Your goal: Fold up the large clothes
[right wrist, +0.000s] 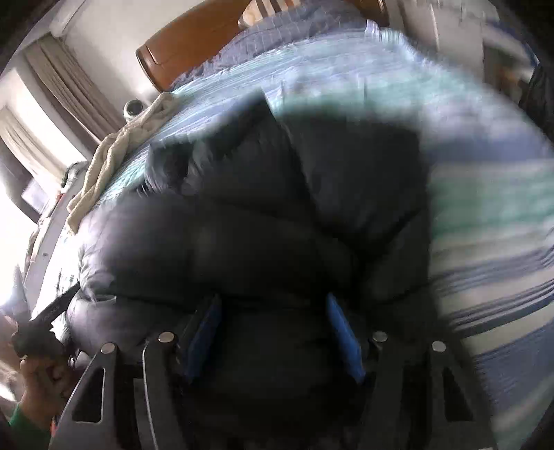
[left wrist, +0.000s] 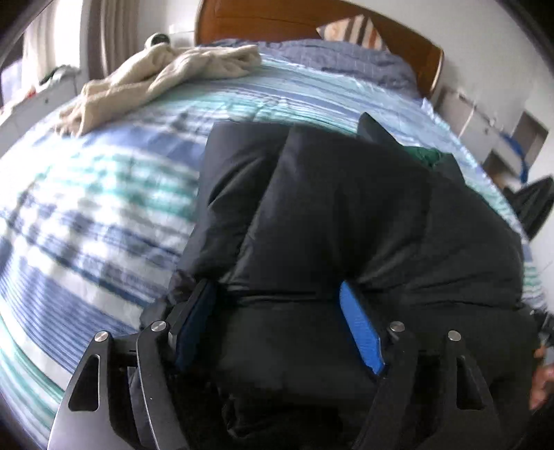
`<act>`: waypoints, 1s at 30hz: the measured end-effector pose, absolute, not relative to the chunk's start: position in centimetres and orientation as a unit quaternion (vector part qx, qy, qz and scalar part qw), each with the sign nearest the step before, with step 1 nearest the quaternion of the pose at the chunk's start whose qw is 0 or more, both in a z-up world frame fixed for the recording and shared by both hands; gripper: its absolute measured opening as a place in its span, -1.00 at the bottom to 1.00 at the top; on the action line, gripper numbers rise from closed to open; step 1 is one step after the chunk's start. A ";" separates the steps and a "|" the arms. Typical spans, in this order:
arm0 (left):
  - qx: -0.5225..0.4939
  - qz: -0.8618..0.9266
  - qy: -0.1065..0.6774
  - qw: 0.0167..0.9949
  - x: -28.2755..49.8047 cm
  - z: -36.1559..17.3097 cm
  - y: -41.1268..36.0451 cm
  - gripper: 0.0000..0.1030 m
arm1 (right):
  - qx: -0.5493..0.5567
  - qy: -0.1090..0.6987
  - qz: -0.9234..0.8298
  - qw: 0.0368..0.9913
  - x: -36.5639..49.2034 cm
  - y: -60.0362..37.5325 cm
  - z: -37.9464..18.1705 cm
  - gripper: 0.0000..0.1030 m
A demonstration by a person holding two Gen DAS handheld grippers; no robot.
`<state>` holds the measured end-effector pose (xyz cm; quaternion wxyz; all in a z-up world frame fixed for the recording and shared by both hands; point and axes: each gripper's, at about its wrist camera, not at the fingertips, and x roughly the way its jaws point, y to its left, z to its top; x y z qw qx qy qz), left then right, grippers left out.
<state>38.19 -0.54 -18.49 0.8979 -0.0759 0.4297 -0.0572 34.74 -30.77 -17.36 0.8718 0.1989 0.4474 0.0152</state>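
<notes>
Striped bed [left wrist: 104,207] | black puffy jacket [left wrist: 346,207] folded | left tool [left wrist: 277,311], right tool [right wrist: 273,322] spread, straddling jacket

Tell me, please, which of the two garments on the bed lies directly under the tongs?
The black puffy jacket, bulky and dark, lies beneath both tongs; the cream garment sprawls crumpled far off toward the wooden headboard.

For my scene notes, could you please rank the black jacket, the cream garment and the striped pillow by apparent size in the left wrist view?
1. black jacket, though nearest the camera
2. cream garment
3. striped pillow, farthest and partly hidden
</notes>
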 end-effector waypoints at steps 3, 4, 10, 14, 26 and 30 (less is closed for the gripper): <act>-0.058 -0.056 0.439 0.895 38.0 -17.9 -0.7 0.50 | 0.183 0.450 0.007 0.874 34.8 -30.3 -17.2 0.22; -0.052 -0.053 0.442 0.894 38.1 -17.6 -0.7 0.50 | 0.186 0.448 0.008 0.874 34.7 -30.4 -17.3 0.22; -0.093 -0.051 0.376 0.920 35.5 -11.2 0.5 0.77 | 0.200 0.432 0.012 0.879 34.2 -31.1 -17.6 0.22; -0.115 -0.075 0.357 0.924 39.4 -9.0 -0.2 0.81 | 0.202 0.423 0.011 0.883 33.7 -31.2 -17.8 0.22; -0.157 -0.020 0.464 0.872 48.1 -20.5 1.0 0.99 | 0.193 0.409 0.006 0.892 32.7 -30.9 -18.2 0.22; -0.149 -0.025 0.468 0.871 47.7 -20.2 1.1 0.99 | 0.193 0.407 0.004 0.893 32.6 -31.0 -18.2 0.22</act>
